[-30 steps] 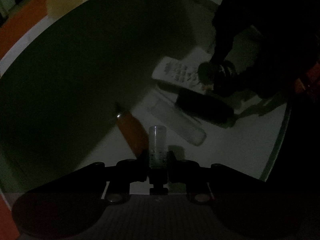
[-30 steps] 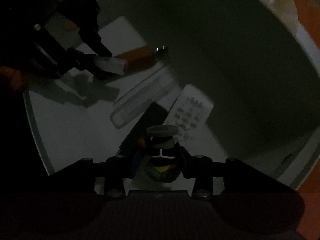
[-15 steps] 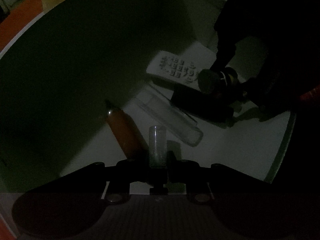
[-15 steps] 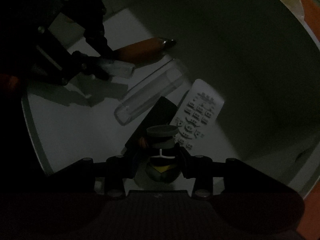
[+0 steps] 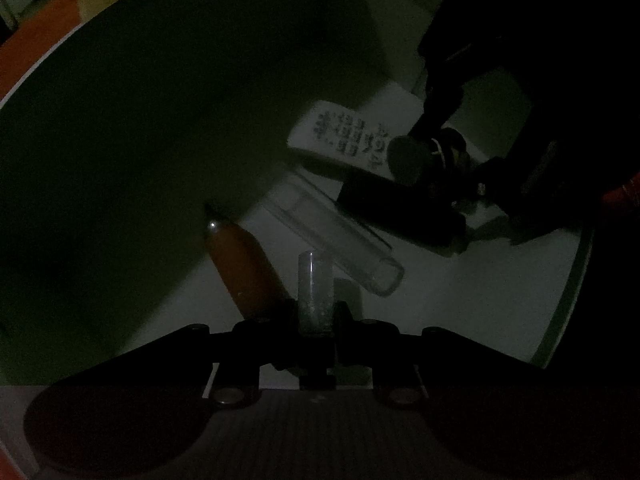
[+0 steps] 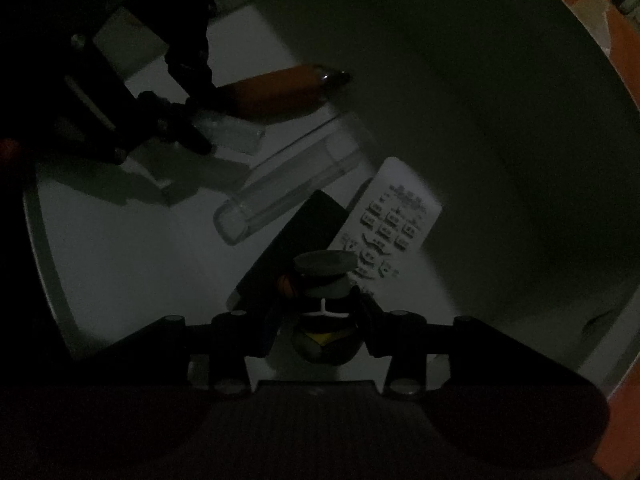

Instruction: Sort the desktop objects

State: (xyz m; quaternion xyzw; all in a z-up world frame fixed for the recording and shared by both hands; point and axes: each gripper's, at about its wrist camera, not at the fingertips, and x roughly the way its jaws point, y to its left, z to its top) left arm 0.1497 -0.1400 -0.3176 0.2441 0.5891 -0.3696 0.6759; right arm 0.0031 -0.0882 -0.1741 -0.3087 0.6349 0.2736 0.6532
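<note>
Both my grippers are down inside the white plastic bin, lighting very dim. My left gripper is clamped on a small clear plastic vial, vial upright between the fingers, sticking out past the tips. My right gripper is clamped on a small toy figure in a grey peaked cap, cap end pointing forward.

On the bin floor:
- orange marker-shaped pen with a dark tip, near the far wall, just beside my left gripper
- long clear plastic tube case, lying at an angle mid-floor, between the pen and the black item
- flat black rectangular object, partly under the toy in the right wrist view; can't tell what it is
- white remote control with dark buttons, just beside the black object, buttons up

The vial is off the floor as far as I can tell; its shadow falls on the floor beneath it in the right wrist view. The orange surface shows outside the bin rim.
</note>
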